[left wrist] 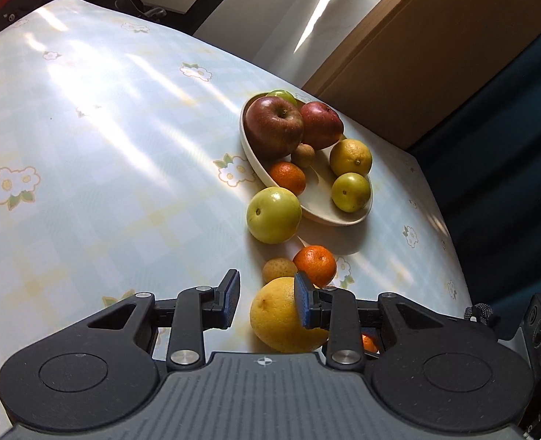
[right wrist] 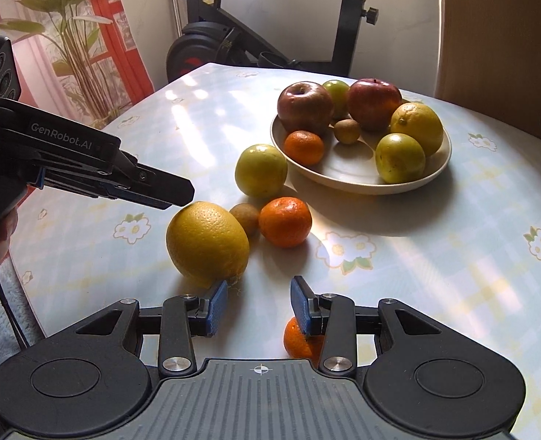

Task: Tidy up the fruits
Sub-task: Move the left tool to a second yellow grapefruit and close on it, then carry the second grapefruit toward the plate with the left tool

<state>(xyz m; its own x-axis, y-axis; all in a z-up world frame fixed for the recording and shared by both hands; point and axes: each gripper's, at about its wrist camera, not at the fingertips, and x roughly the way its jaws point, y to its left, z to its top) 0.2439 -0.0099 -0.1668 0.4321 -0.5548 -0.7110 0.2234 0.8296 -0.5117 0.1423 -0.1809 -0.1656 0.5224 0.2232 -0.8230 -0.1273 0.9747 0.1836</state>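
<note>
Both tongs are empty, with their jaws a little apart. The left tongs (left wrist: 267,299) hang just over the big yellow fruit (left wrist: 283,317); one pad (left wrist: 304,302) is in front of its top. The right tongs (right wrist: 259,306) have that fruit just off their left side and a small orange (right wrist: 300,341) under their right pad. The bowl (right wrist: 362,178) of fruit sits farther ahead on the desk (right wrist: 435,275).

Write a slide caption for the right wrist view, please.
Bowl half filled with fruit; lemon, tangerine and green apple wait on the table.
</note>
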